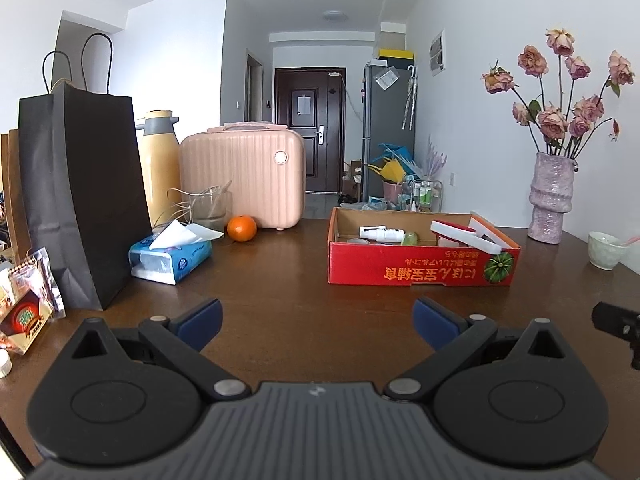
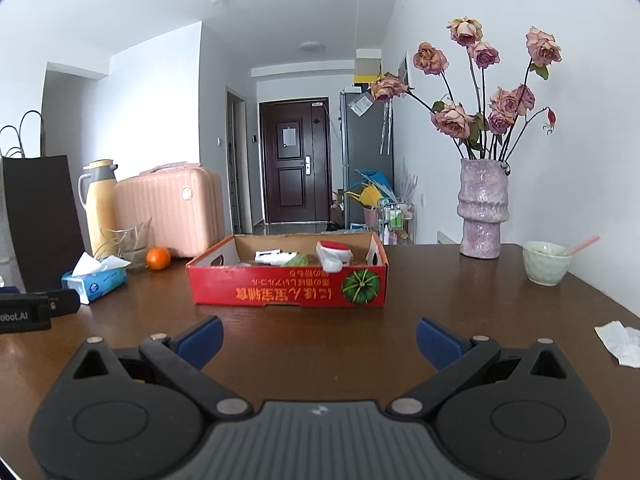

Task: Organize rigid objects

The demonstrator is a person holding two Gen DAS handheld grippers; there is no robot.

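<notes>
Red cardboard tray [image 2: 288,286] sitting dead ahead of the right tool [image 2: 319,338] on the worktop [image 2: 460,300], long axis running left-right across the view, printed long wall facing the tool. Same tray lying ahead and off to the right of the left tool [image 1: 318,322], so reading the right side as the better-aligned one, though both looking about equally far back; judging, not measuring. Holding rigid items already: white spray bottle [image 2: 276,257] lying on its side roughly parallel to the long wall, green item [image 2: 296,261] just beside it, red-and-white handled piece [image 2: 334,256] leaning toward the right end with its handle poking over the front wall. Looking like sorting mostly done or not yet restarted; cannot tell which. Both tools spread wide, blue pads apart, gripping nothing, hovering over bare wood well short of the tray. Loose rigid candidates outside the tray sitting off to the left: orange [image 1: 241,228] and tissue pack [image 1: 171,258] nearer the left tool, between the black paper bag [image 1: 80,200] and the pink case [image 1: 244,180]. Bowl [image 2: 545,262] and vase [image 2: 482,210] standing right of the tray, nearer the right tool. Crumpled paper [image 2: 618,344] lying at far right.
</notes>
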